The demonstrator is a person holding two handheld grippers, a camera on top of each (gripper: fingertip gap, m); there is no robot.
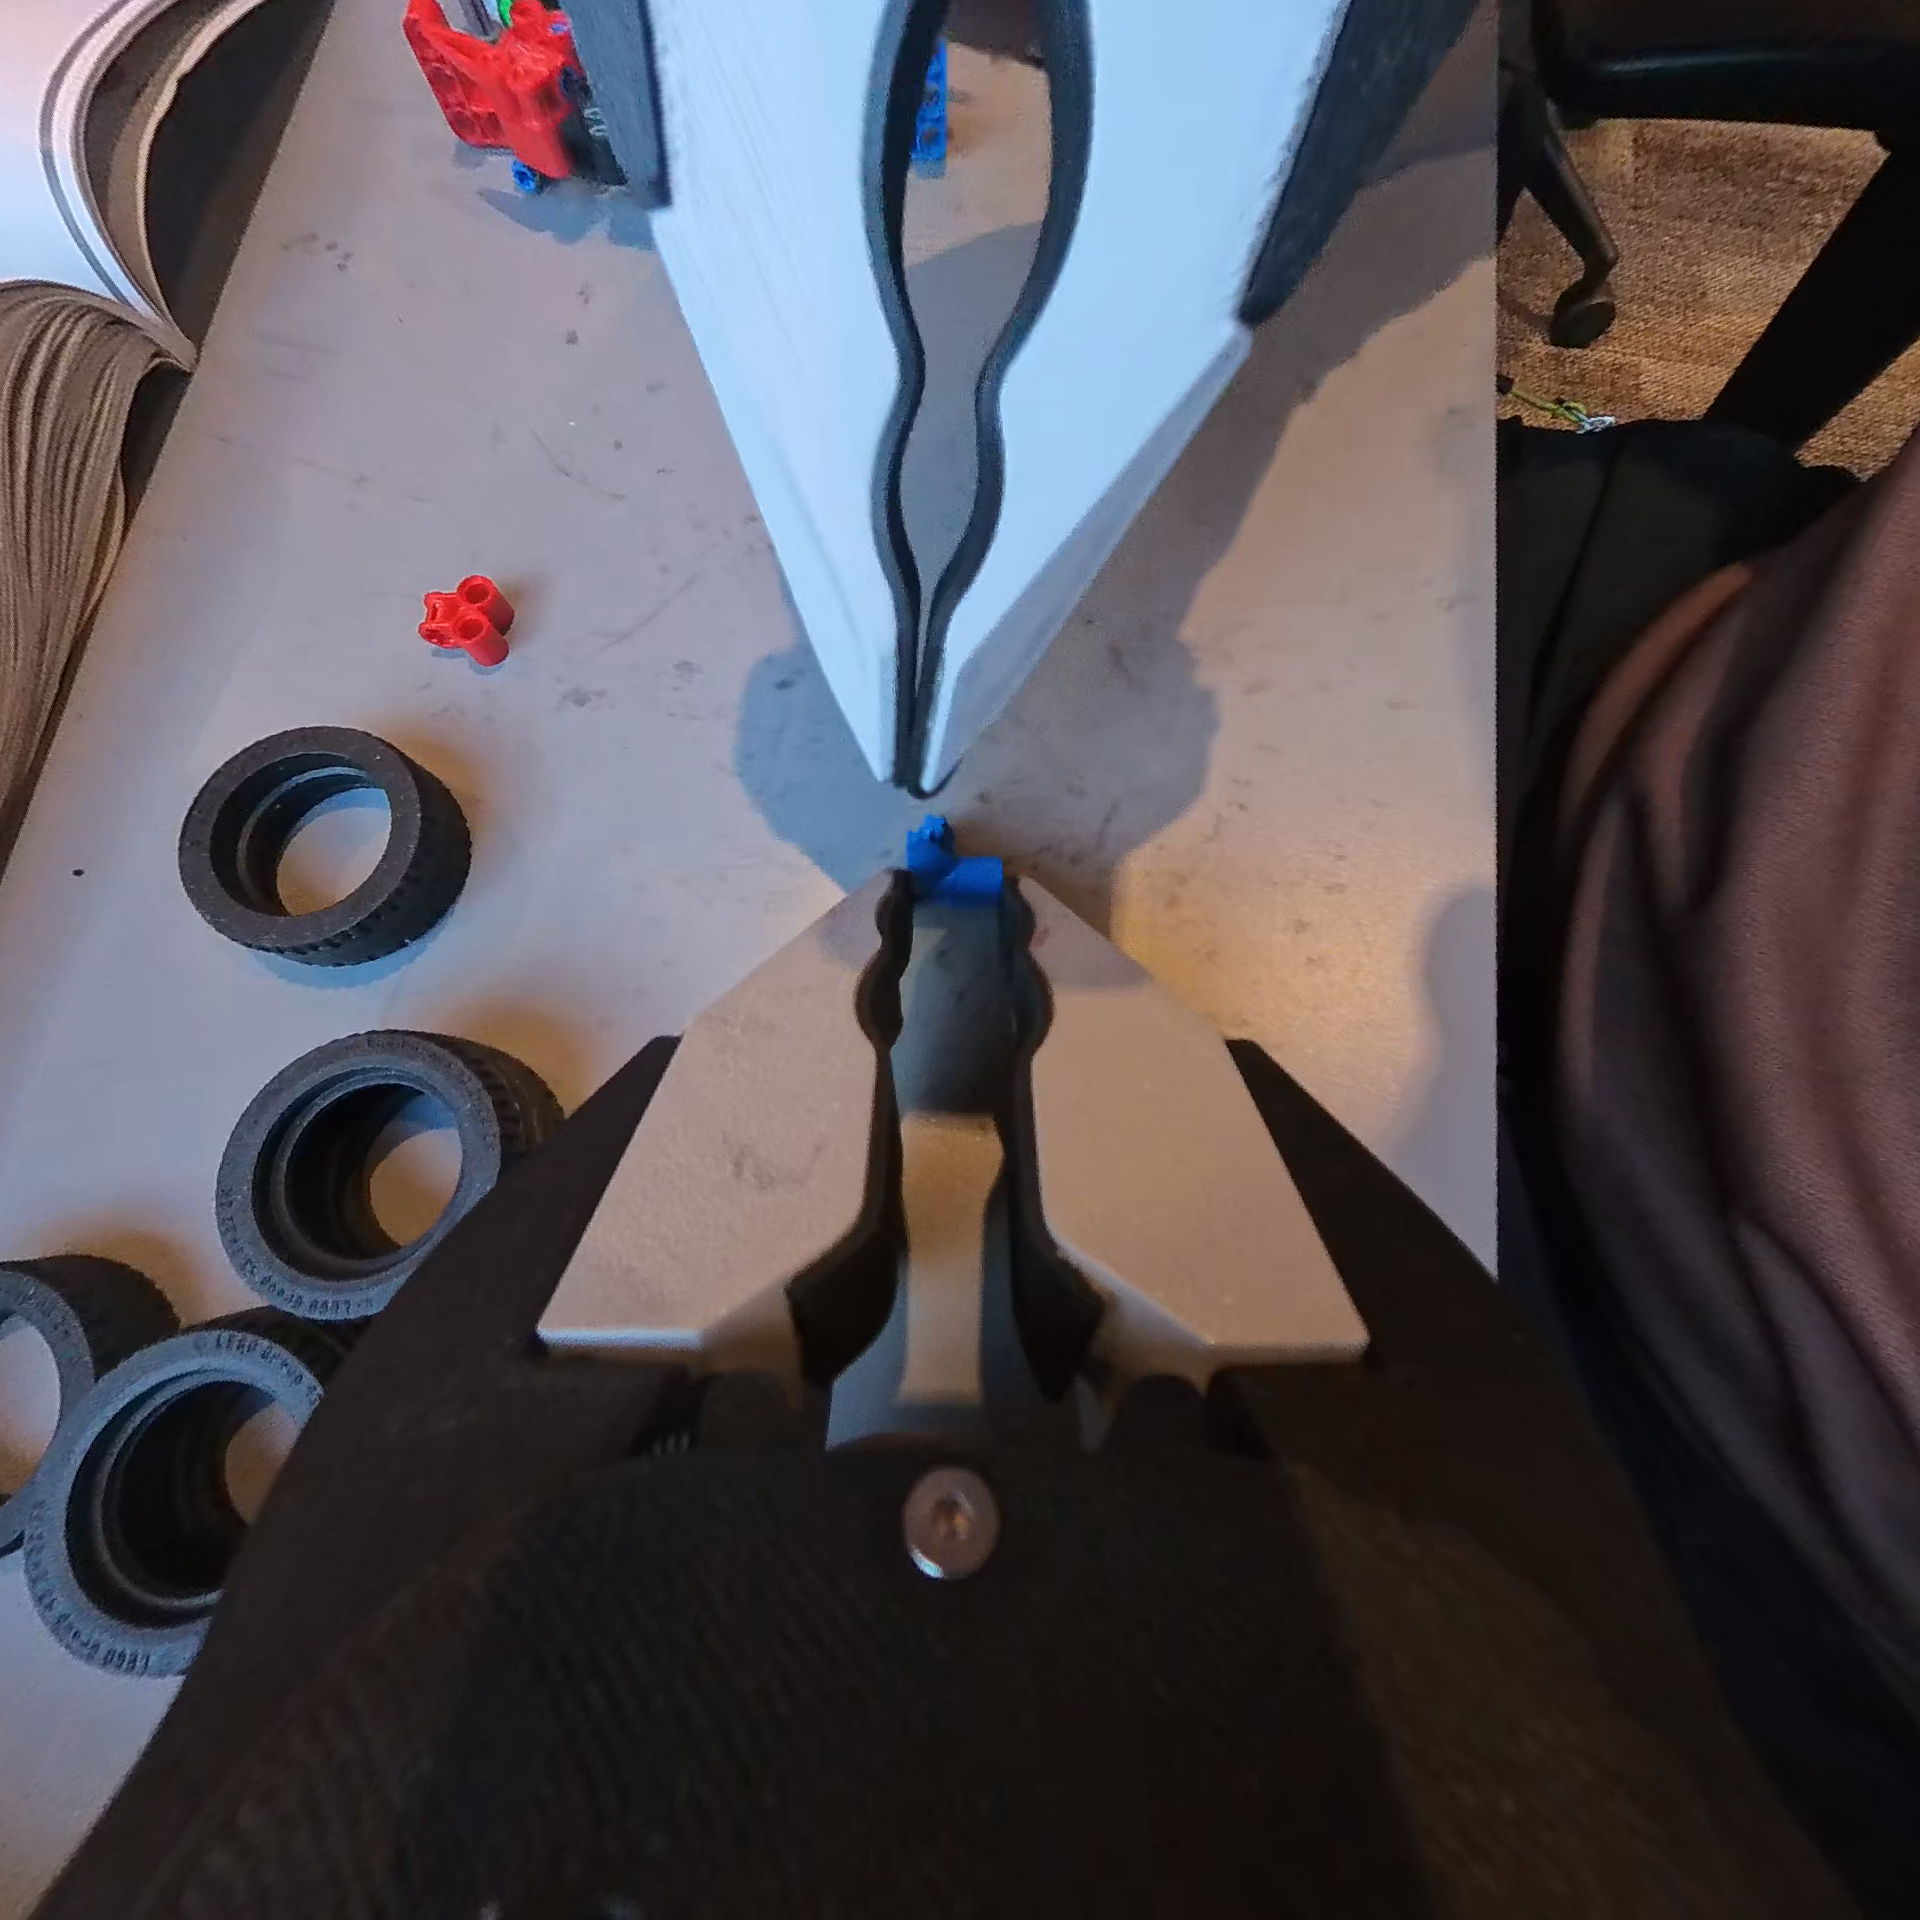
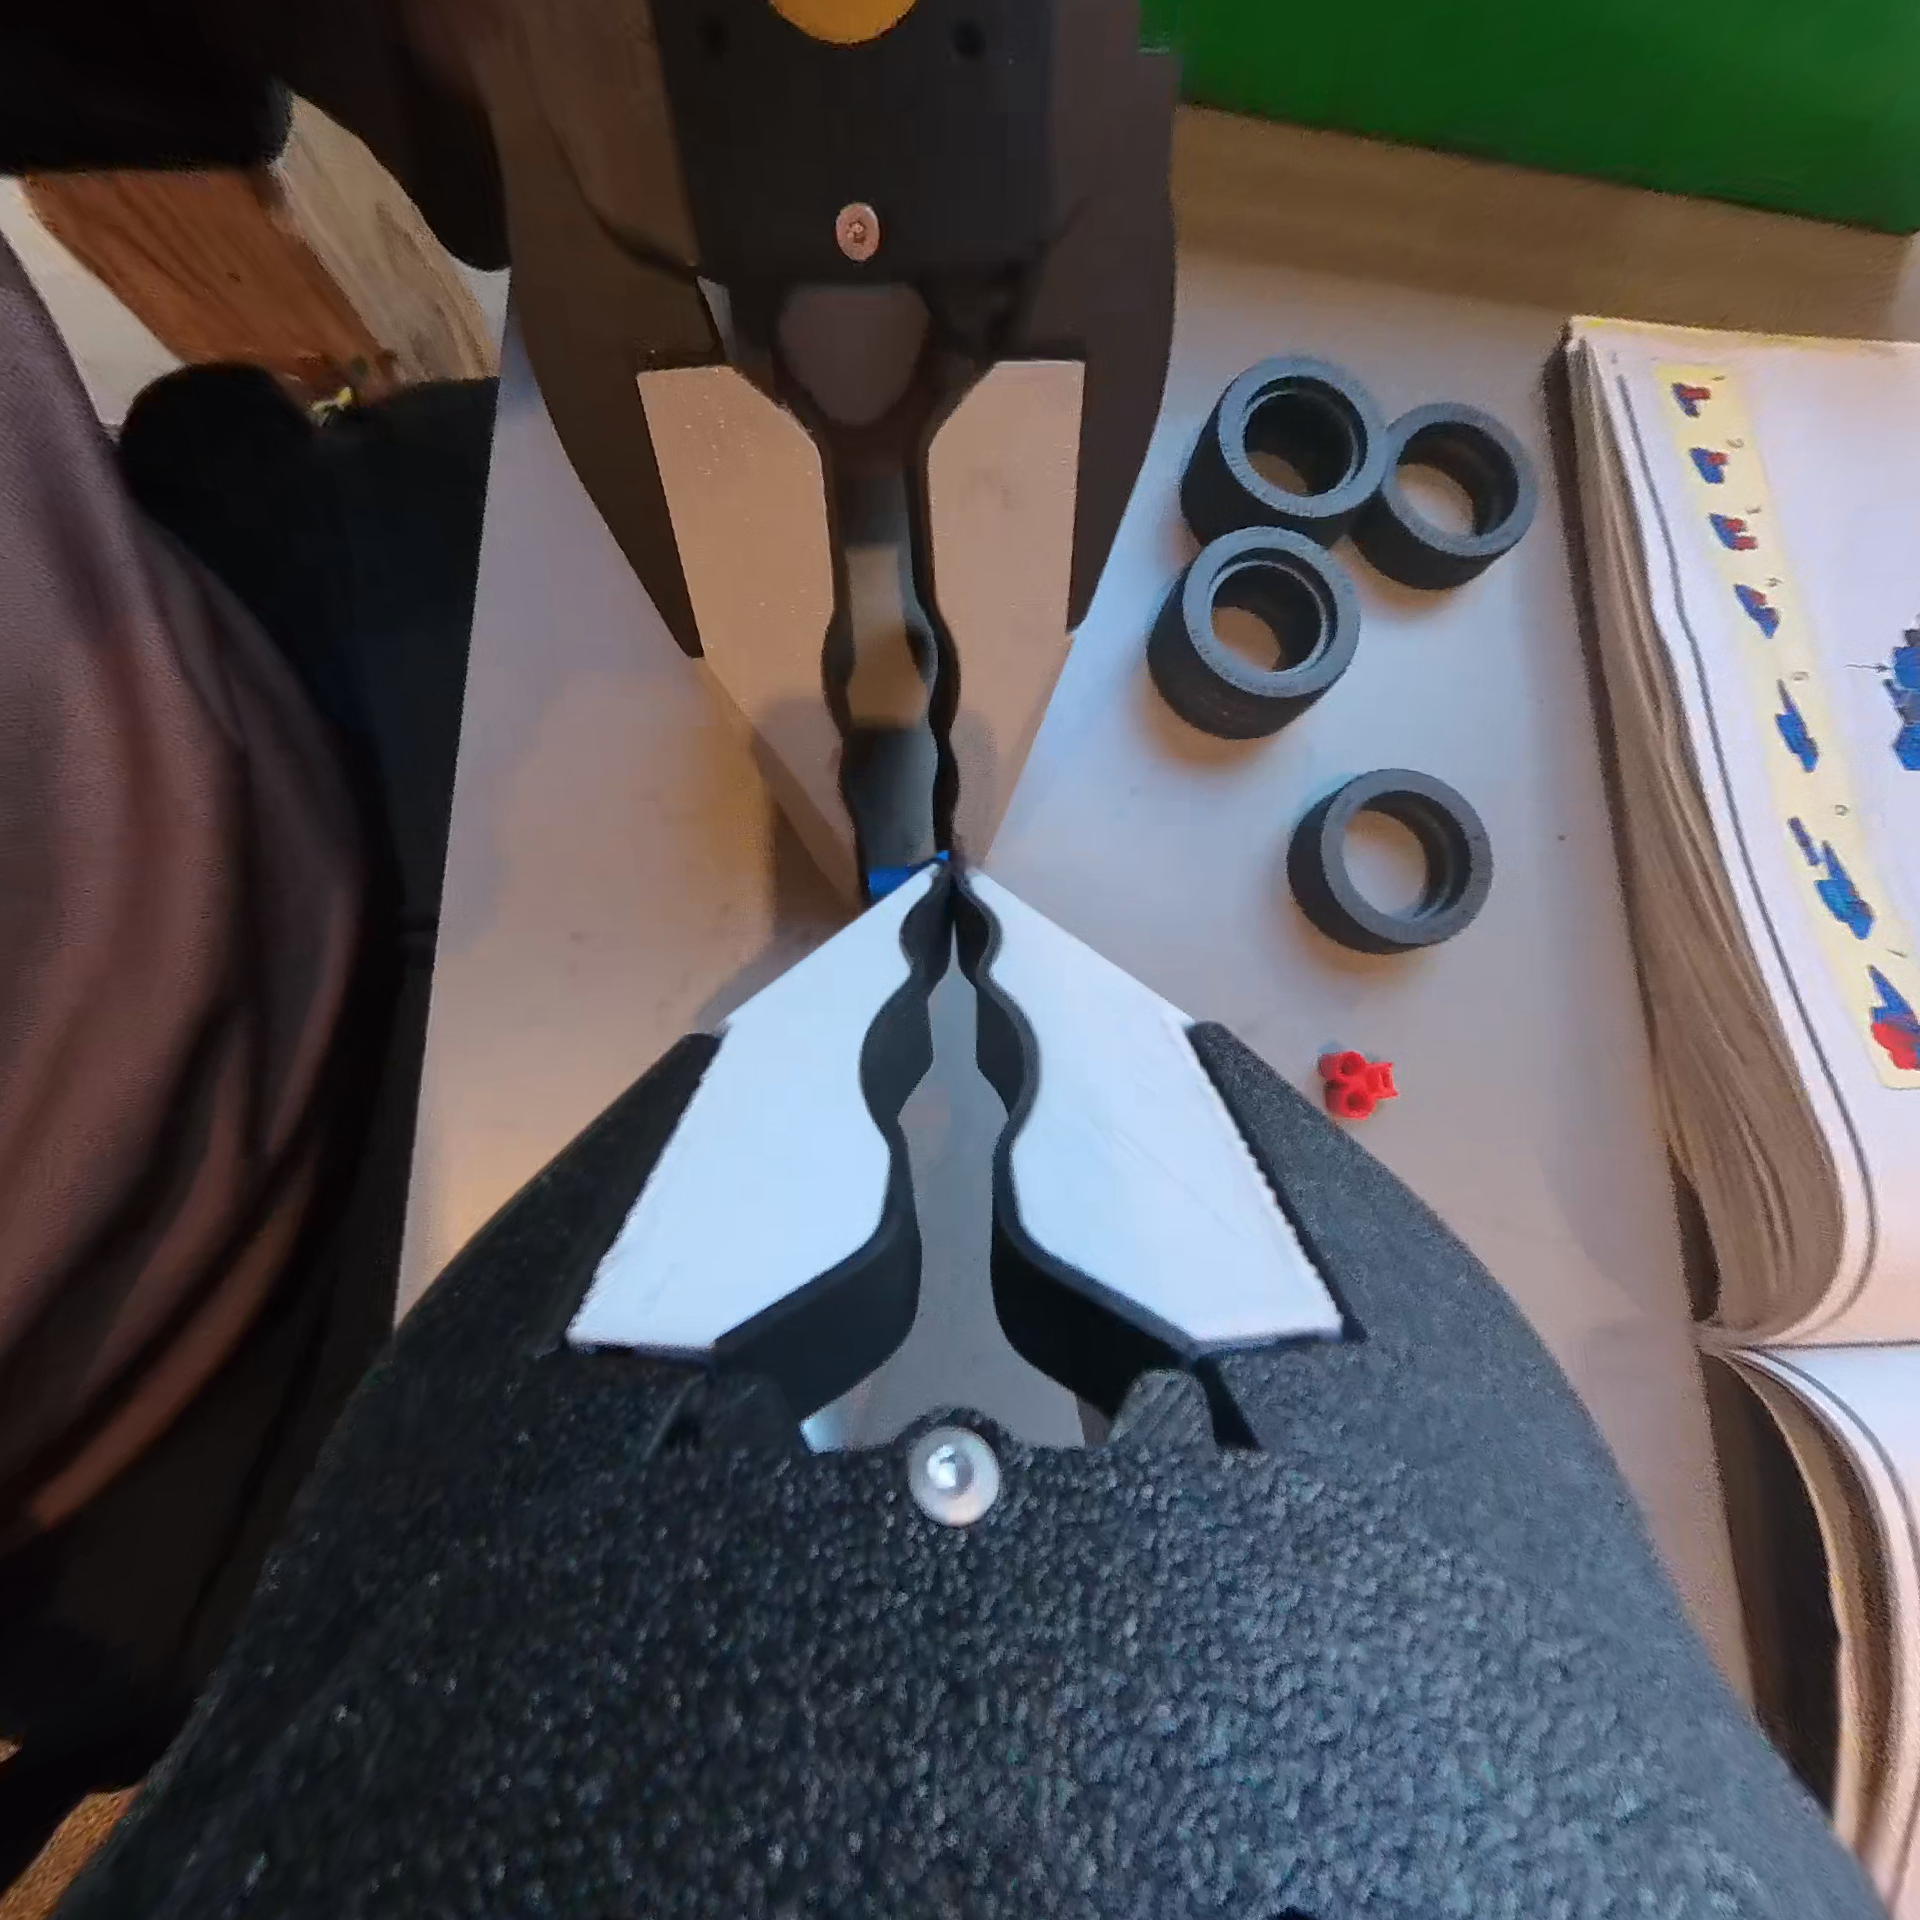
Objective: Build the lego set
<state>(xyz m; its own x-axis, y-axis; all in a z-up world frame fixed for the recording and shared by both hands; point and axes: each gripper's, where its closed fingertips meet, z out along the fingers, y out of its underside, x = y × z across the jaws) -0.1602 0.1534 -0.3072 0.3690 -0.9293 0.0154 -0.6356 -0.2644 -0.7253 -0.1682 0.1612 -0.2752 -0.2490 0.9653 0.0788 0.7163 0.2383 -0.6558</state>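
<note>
Two grippers met tip to tip over the table. My left gripper pinched the blue piece steady, so my right gripper, fingers pressed together, could push on it.

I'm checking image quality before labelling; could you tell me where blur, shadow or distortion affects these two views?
Left wrist view: the right tool is motion-smeared and casts a shadow around the blue piece; table edges bow. Right wrist view: the green backdrop is soft, the booklet curves.

Both wrist cameras look steeply down at the table from close range, facing each other; both frame the blue piece, tyres and red connector.
</note>
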